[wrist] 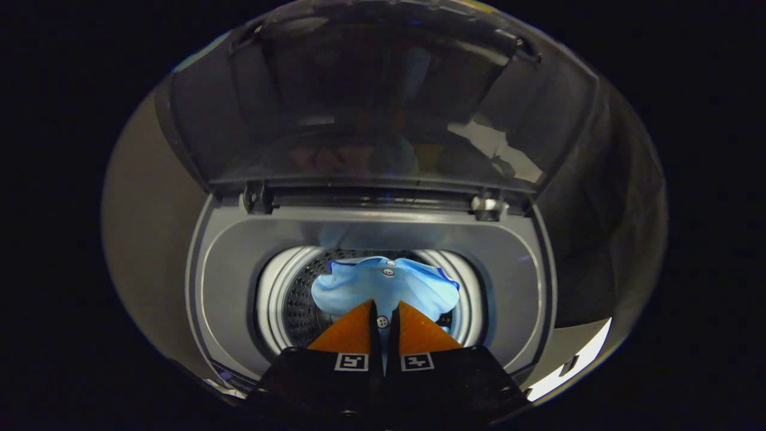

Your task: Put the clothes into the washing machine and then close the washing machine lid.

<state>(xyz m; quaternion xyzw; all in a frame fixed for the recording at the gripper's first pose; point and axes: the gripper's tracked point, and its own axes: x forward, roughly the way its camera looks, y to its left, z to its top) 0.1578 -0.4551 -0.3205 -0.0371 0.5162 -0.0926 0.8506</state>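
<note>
The light-blue buttoned cloth shirt (pixel 386 287), judged soft, light and floppy, is pinched at its button placket between the nearly closed fingers of the tool (pixel 383 317), hanging over the perforated steel drum (pixel 299 299) of the open grey top-loading washing machine (pixel 239 263).

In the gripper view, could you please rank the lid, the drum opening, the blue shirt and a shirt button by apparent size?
1. Lid, raised open behind the tub.
2. Drum opening.
3. Blue shirt, pinched by the gripper over the drum, so nearer the camera and looking relatively bigger.
4. Button.
</note>
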